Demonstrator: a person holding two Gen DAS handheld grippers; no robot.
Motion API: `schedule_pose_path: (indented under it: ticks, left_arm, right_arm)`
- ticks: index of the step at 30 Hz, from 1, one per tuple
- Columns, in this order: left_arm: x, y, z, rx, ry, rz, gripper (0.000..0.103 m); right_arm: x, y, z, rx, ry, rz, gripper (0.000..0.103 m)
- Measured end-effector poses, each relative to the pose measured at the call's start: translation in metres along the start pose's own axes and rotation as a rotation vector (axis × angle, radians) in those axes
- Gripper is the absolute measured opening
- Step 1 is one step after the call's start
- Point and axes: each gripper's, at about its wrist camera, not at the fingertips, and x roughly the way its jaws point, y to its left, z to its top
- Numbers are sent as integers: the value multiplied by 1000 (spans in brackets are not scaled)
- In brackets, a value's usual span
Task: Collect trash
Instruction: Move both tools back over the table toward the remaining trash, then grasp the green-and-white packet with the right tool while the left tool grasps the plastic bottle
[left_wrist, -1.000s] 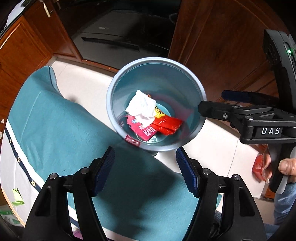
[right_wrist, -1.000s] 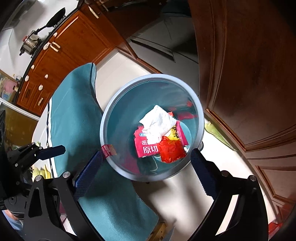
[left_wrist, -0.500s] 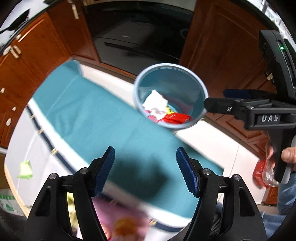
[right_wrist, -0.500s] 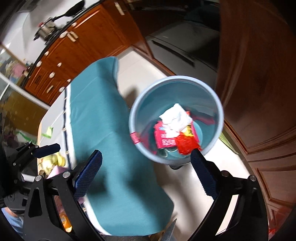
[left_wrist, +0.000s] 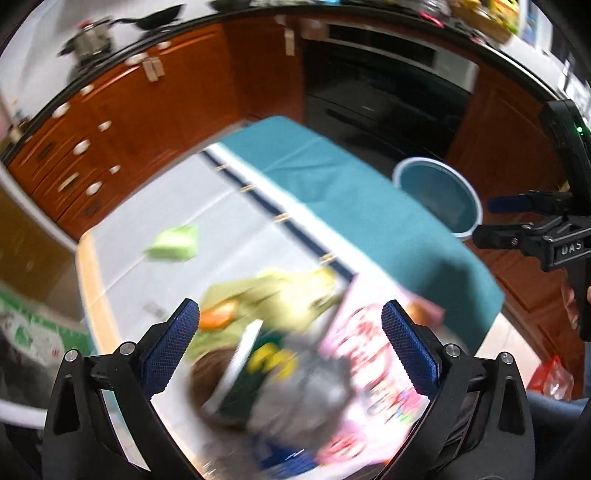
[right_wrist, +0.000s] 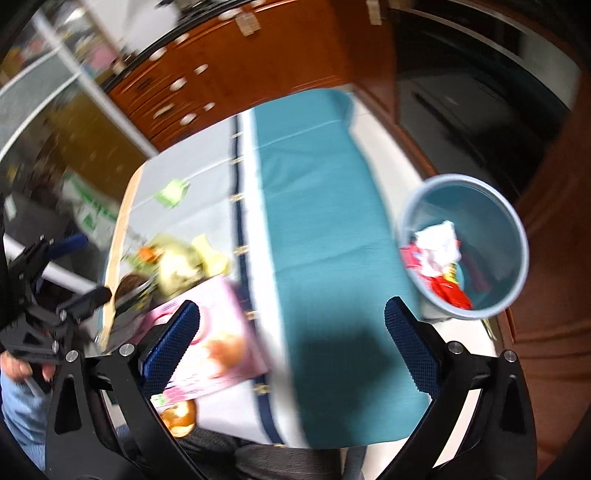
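Blue bin (right_wrist: 465, 254), a moment ago right under both claws, now sits far off to the right with wrappers inside. Left claw (left_wrist: 290, 350) is opening wide, empty, above the desk's (left_wrist: 221, 229) blurry trash pile (left_wrist: 295, 369); right claw (right_wrist: 291, 350) is wide and empty too

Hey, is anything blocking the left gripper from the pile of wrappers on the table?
Nothing visible. The left gripper, jaws opening and empty, hangs directly over the pile of wrappers, with only air between.
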Motion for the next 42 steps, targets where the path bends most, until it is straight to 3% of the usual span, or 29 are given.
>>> schedule_pose_path:
  ticks: [4,13,27,34,36,39,40,42]
  left_arm:
    - [-11,43,-39,-93,0,26,99]
    - [4,86,-110,-201,42,55,99]
    - [36,103,-141,-241,68,-3,99]
    - [43,110,-154,-271,70,-42,99]
    - [41,113,-158,-283,64,-60,99]
    - [39,113,-164,-290,57,-81,99]
    - [39,113,-165,-291,58,-83,99]
    - [40,112,-167,-292,64,-78,99]
  right_arm:
    - [14,51,-1,-82,46,35,96]
    - [60,132,-18,-216,173,57,96]
    - [99,152,-21,-191,257,61,96]
    - [102,173,-24,-265,208,60,95]
    - [104,183,-25,-302,186,47,86]
    - [107,192,-24,-334,166,14,55]
    - [109,195,-23,-341,160,9,49]
    - [110,196,-22,-330,166,35,15]
